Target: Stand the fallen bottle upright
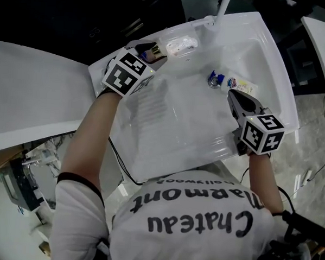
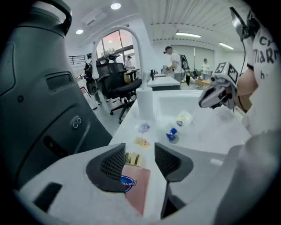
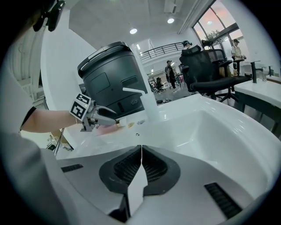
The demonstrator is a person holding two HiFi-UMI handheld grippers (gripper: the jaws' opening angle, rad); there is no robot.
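A pink bottle (image 2: 137,186) with a gold cap (image 2: 133,159) lies on the white sink's (image 1: 150,153) far left rim. My left gripper (image 2: 139,154) is open around it; its jaws stand on either side of the neck, with a gap at the right pad. In the head view that gripper (image 1: 153,51) sits at the sink's top left corner. A second bottle (image 1: 240,85), pale with a blue cap (image 1: 215,79), lies on its side in the basin. My right gripper (image 1: 233,95) hovers just in front of it, shut and empty (image 3: 141,147).
The faucet (image 2: 145,102) rises from the rim beyond the pink bottle, with small wrappers (image 2: 143,134) beside it. A big dark grey machine (image 2: 35,88) stands left of the sink. A black office chair (image 2: 116,83) and several people are farther off.
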